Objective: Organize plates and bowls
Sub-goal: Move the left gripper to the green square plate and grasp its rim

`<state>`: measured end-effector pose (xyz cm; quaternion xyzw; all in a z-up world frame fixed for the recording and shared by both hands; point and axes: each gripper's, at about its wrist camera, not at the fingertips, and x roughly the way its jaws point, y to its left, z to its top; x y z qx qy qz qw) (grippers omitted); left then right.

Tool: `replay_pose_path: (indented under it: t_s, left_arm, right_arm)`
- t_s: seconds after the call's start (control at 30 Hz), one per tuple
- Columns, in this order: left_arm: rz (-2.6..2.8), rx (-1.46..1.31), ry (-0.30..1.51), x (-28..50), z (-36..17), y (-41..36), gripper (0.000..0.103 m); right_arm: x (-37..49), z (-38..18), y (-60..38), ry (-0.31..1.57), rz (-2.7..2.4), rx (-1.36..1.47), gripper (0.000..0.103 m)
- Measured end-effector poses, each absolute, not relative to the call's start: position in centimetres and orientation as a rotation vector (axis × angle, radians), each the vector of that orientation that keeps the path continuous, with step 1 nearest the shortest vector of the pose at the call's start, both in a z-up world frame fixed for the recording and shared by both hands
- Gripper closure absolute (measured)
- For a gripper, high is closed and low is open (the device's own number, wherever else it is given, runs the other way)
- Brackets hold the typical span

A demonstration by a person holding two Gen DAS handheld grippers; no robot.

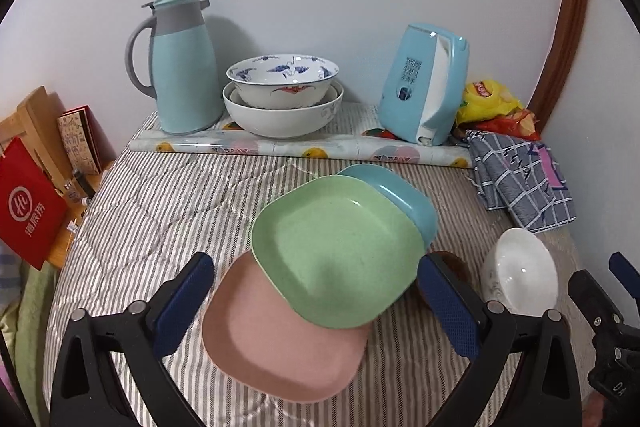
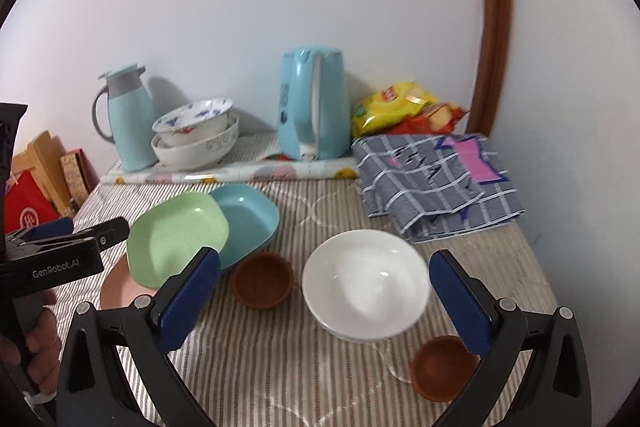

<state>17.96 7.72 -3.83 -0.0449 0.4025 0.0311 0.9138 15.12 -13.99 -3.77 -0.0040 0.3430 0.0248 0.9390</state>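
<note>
Two pairs of tongs stood released over the striped counter [image 2: 280,367], each with its blue-padded jaws spread wide and nothing between them. The left tongs [image 1: 316,301] hovered above a stack of three square plates: a green plate [image 1: 340,251] on top, overlapping a pink plate [image 1: 276,343] nearer the camera and a blue plate [image 1: 400,193] behind it. The right tongs [image 2: 324,301] framed a white bowl [image 2: 364,287], which sat on the counter between their pads without touching either. A small brown bowl [image 2: 262,279] lay just left of the white bowl, close to the blue plate's edge, and a second brown bowl [image 2: 438,371] sat near the right pad, partly hidden by it. Along the wall at the back, a patterned bowl [image 1: 282,77] nested inside a larger white bowl [image 1: 280,117], with a light blue jug [image 1: 180,67] to their left and a blue kettle [image 1: 424,87] to their right. A checked cloth [image 2: 436,183] lay folded at the far right, with yellow and red snack bags [image 2: 400,107] behind it against the wall.
</note>
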Motion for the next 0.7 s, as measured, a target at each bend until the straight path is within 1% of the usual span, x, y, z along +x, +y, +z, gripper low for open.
replay_pose_path:
  t_s: [0.03,0.37,0.47,0.57,0.63,0.67,0.7]
  left_arm:
    - [0.061,-0.095,0.833,18.2,-4.0,7.9,0.008]
    - [0.084,-0.115,0.895,21.7,-6.6,9.9,0.008]
    - [0.102,-0.118,0.904,22.7,-7.3,10.5,0.008]
    - [0.098,-0.122,0.91,23.9,-8.0,11.1,0.008]
    - [0.088,-0.128,0.907,24.6,-8.4,11.4,0.008]
    - [0.086,-0.129,0.906,24.8,-8.5,11.5,0.009]
    - [0.08,-0.13,0.904,25.2,-8.6,11.6,0.012]
  right_arm:
    - [15.5,-3.9,-13.8,0.705,0.046,-0.01,0.0]
    - [20.7,-6.3,-10.7,0.808,0.097,0.01,0.0]
    - [22.4,-7.5,-9.9,0.86,0.11,0.022,0.002]
    - [23.8,-8.8,-9.1,0.91,0.115,0.035,0.012]
    - [24.6,-9.6,-8.8,0.949,0.127,0.043,0.022]
    - [25.0,-10.1,-8.5,0.965,0.137,0.049,0.024]
    - [25.2,-10.3,-8.5,0.972,0.142,0.053,0.028]
